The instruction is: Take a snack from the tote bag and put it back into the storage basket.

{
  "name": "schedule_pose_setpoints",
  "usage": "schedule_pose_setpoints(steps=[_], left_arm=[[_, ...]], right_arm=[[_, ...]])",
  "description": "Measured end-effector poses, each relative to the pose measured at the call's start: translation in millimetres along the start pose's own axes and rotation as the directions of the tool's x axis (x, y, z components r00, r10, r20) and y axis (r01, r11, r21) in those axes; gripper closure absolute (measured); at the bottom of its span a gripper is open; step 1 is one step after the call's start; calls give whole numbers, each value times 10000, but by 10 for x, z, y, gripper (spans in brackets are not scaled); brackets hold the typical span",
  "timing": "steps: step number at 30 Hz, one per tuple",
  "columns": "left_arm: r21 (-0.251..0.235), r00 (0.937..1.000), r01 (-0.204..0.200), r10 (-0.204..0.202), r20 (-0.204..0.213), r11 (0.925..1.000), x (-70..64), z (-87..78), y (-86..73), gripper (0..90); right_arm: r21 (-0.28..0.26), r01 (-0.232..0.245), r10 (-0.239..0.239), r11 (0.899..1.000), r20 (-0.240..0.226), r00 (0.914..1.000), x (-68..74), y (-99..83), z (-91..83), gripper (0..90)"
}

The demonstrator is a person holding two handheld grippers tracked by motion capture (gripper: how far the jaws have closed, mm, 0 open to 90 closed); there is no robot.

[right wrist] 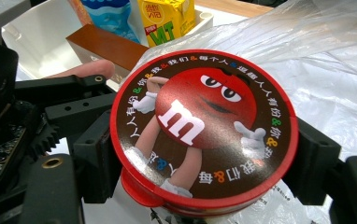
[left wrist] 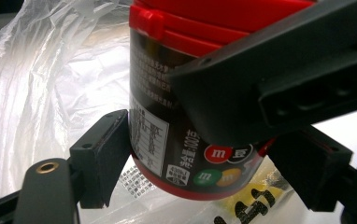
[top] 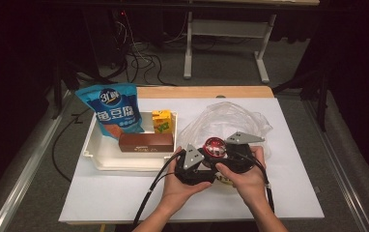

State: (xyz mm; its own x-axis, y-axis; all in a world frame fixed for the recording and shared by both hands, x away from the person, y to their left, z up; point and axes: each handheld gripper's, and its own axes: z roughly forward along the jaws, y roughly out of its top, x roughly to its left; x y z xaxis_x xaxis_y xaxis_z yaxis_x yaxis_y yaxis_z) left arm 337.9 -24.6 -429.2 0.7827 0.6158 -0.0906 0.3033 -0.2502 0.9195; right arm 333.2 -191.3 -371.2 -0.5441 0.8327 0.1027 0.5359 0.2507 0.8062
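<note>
From above, both hands meet at the near edge of the white table (top: 124, 193), the candy tub (top: 215, 146) upright between the left gripper (top: 195, 163) and right gripper (top: 235, 151), the plastic bag (top: 231, 118) just beyond.

Along the left gripper, its jaws pinch the tub low on the body.

Along the right gripper, its jaws clamp the tub just under the lid; the white tray (right wrist: 41, 32) with snacks sits behind.

In the high view, both hands and grippers cover the candy tub (top: 215, 147) except its red lid. In the left gripper view, the right gripper (left wrist: 279, 88) hides the tub's upper right side, and the top edge cuts its lid. The tub's small print (left wrist: 149, 135) is illegible. The counter's (top: 124, 193) near edge is cropped.
</note>
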Motion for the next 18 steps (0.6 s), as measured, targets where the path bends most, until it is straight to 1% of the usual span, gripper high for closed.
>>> schedule_pose_setpoints(steps=[4, 8, 11, 13, 18], left_arm=[[49, 10000, 23, -23, -2, 10000, 14, 23, -8, 226], [30, 9999, 129, -129, 90, 9999, 34, 36, -15, 227], [51, 9999, 52, -52, 113, 10000, 33, 39, -23, 239], [5, 10000, -21, 21, 58, 10000, 29, 32, -25, 245], [-64, 9993, 290, -289, 246, 9996, 42, 26, -16, 252]], right_arm=[[56, 35, -34, 10000, -68, 10000, 14, -2, 15, 258], [-6, 51, -51, 10000, -212, 9998, 26, -8, 30, 258], [24, -25, 26, 10000, -263, 9997, 14, -13, 35, 257], [-14, -24, 24, 10000, -298, 9996, 11, -18, 37, 256], [-151, 152, -156, 9998, -277, 9995, 19, -14, 31, 251]])
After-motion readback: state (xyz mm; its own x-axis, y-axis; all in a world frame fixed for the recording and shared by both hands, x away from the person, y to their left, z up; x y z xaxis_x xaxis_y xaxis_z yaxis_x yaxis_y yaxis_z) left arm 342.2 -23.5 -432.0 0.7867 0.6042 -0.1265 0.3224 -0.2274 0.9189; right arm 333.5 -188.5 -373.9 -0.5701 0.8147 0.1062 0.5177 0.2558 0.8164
